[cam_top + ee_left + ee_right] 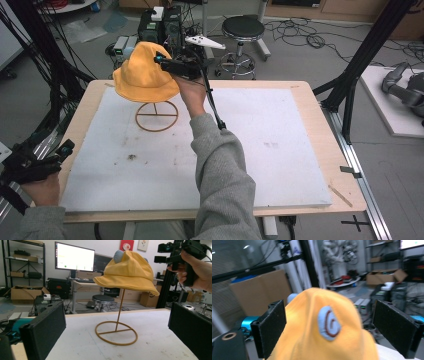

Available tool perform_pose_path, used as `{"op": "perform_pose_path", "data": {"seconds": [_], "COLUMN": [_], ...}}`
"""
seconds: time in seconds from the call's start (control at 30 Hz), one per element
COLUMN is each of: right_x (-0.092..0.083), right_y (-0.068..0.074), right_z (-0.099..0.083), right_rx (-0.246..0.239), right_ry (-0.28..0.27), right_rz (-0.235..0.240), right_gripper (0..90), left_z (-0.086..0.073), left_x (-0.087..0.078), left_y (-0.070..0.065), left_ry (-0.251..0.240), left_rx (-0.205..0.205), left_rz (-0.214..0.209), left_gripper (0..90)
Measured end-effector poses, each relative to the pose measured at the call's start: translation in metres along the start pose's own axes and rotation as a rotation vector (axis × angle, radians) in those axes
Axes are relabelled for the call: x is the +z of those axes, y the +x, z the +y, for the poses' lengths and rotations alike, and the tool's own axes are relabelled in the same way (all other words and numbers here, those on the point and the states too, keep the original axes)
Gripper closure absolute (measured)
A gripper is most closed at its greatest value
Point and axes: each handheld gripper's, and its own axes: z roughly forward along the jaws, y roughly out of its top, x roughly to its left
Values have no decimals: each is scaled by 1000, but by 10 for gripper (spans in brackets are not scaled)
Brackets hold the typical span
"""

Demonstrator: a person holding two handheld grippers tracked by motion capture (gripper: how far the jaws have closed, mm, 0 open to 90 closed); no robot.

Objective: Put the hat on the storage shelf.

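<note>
Yellow bucket hat (144,72) sits on thin wire stand (156,116), far-left part of white mat (260,150). Crown up, brim down, tilted lower toward right side; stand post upright, ring base flat. Blue swirl patch (329,323) on the crown. Right gripper (167,61) at hat's right side, jaws apart around crown, not clamped. Left gripper (62,150) at near-left table edge, jaws apart, empty, aimed at hat.

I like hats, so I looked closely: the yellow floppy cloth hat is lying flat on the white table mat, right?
Not quite. The yellow floppy cloth hat isn't lying flat; it sits on top of a thin golden wire stand above the white table mat, as the left gripper view shows.
</note>
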Motion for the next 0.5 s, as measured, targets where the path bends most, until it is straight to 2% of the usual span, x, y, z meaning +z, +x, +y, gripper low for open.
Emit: {"op": "perform_pose_path", "data": {"seconds": [0.03,0.1,0.13,0.2,0.27,0.33,0.47,0.5], "right_x": [-3,-9,-13,-21,-29,-36,-57,-69], "right_y": [0,-1,-2,-4,-5,-6,-10,-14], "right_z": [2,6,7,12,16,20,30,34], "right_rx": [0,3,8,7,-5,-10,-28,-33], "right_ry": [-9,-31,-38,-44,-59,-73,-100,-128], "right_rz": [-18,-59,-81,-73,-96,-96,-124,-139], "right_gripper": [102,10,10,9,10,9,9,9], "left_z": [0,0,0,0,0,0,0,0], "left_x": [0,1,1,1,2,2,1,1], "left_y": [0,-2,-2,-4,-4,-4,-4,-4], "left_ry": [-2,-2,-3,-3,1,0,2,1], "left_rx": [0,0,3,4,5,6,7,7], "left_rz": [0,-5,-7,-9,-11,-10,-8,-8], "left_gripper": [17,17,17,17,17,17,17,17]}}
